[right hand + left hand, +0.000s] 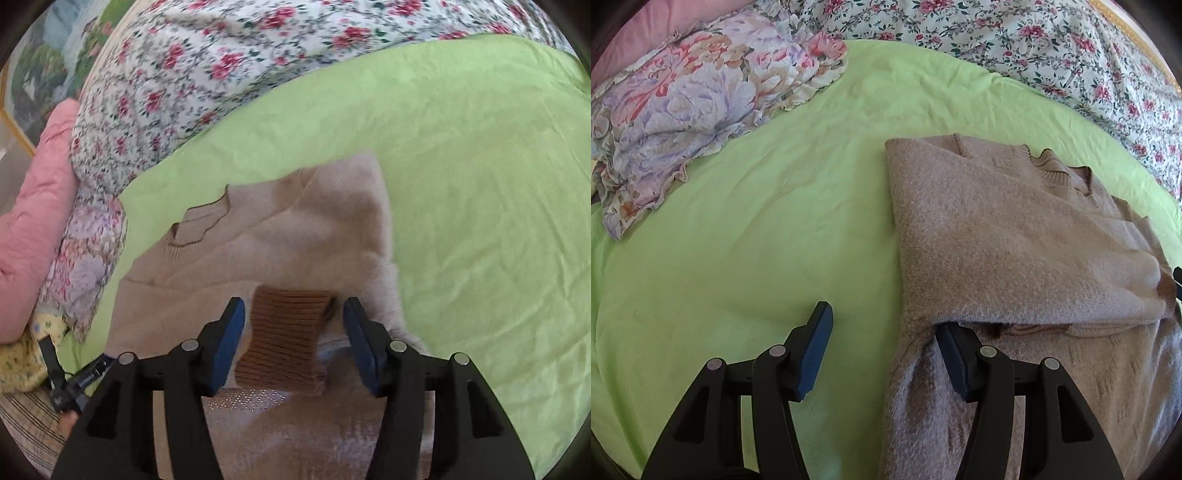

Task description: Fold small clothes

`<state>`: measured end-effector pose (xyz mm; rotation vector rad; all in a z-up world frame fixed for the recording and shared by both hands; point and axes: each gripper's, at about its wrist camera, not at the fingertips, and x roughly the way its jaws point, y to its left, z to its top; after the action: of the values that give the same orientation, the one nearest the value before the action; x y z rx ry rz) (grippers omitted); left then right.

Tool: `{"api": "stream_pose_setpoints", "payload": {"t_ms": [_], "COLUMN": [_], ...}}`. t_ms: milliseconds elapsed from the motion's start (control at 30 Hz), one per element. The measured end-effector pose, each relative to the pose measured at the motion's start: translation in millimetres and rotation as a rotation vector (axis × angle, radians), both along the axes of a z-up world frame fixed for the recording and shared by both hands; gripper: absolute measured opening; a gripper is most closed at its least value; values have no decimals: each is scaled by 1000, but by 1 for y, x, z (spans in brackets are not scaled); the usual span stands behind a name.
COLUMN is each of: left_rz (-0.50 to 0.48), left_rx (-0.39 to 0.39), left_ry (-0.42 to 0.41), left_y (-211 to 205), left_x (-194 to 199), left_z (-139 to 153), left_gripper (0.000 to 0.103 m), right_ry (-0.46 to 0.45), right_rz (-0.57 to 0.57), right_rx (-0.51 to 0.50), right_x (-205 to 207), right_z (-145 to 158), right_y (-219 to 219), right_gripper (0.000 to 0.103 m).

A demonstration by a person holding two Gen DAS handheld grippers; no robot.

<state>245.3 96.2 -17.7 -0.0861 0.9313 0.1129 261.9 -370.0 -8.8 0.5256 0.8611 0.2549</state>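
A beige knit sweater [1015,236] lies on the green sheet [775,221], with one sleeve folded across its body. My left gripper [882,332] is open at the sweater's left edge; its right finger [955,354] is tucked under the folded sleeve, its left finger [816,343] is over bare sheet. In the right wrist view the sweater [314,229] lies ahead with its collar at the left. My right gripper [293,332] is open, its fingers on either side of the brown ribbed cuff [288,339], not closed on it.
A floral ruffled cloth [694,103] lies bunched at the far left. A white flowered quilt [1034,48] runs along the back. A pink cushion [33,206] lies at the left in the right wrist view. The left gripper's body [62,380] shows at the lower left.
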Motion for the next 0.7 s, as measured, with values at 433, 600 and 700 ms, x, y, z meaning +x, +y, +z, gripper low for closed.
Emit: {"api": "stream_pose_setpoints", "payload": {"t_ms": [433,600,700], "left_rz": [59,-20,-74], "left_rx": [-7,-97,-227], "left_ry": [11,31,28], "left_y": [2,9,23], "left_x": [3,-7,-10], "left_z": [-2,6,17], "left_gripper": [65,63,66], "right_ry": [-18,25,41], "right_rz": [-59,-54,-67], "right_rx": [-158,-145,-118], "right_x": [24,21,19], "right_z": [19,-2,-1], "right_y": [-4,0,-7], "right_gripper": [4,6,10]}}
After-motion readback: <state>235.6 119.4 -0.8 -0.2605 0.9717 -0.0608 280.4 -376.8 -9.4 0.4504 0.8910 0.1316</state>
